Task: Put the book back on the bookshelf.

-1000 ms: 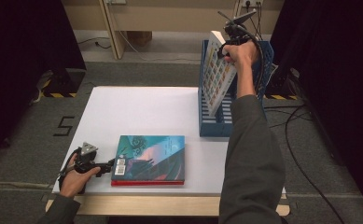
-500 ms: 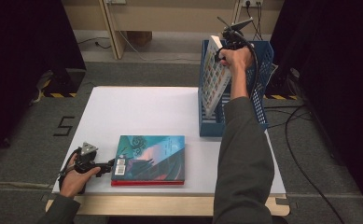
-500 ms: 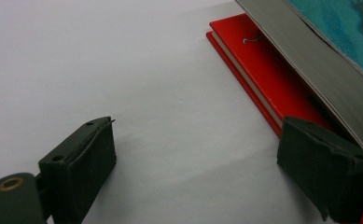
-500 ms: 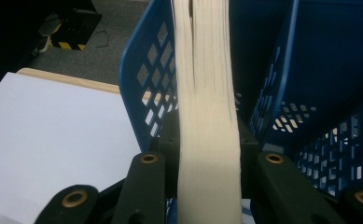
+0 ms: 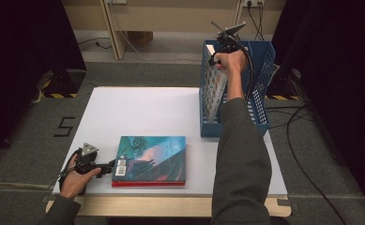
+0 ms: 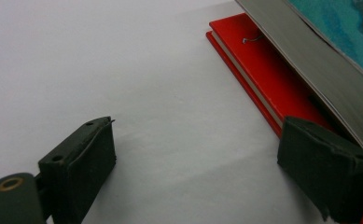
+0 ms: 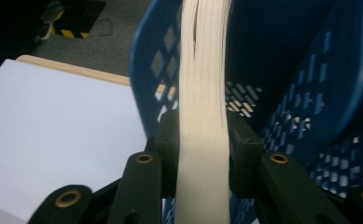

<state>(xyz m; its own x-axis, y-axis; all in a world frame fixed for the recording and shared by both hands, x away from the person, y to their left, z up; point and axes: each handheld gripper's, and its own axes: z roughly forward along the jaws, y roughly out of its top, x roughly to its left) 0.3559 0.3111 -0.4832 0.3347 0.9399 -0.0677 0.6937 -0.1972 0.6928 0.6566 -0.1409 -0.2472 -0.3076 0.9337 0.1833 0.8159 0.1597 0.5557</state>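
Observation:
A white-paged book point(image 5: 214, 91) stands on edge in the blue slotted bin point(image 5: 260, 49) at the table's far right. My right gripper point(image 5: 216, 63) reaches over the bin's top. Its pads point(image 7: 170, 140) lie against both sides of the book's point(image 7: 202, 93) page block, and its jaws have just been opening a little. Near the front edge a teal-covered book point(image 5: 152, 157) lies on a red one point(image 5: 147, 183). My left gripper point(image 5: 110, 165) rests on the table at their left end and is open. One of its fingers point(image 6: 328, 177) sits at the red book's point(image 6: 263, 70) edge, and nothing is between its fingers.
The white table point(image 5: 138, 112) stretches bare between the bin and the stacked books. The person's right sleeve point(image 5: 241, 159) crosses the table's right side. Cables point(image 5: 302, 154) lie on the floor to the right.
My right hand has sunk, and the white-paged book has gone deeper into the blue bin and stands more upright. The left hand and the stacked books have stayed put.

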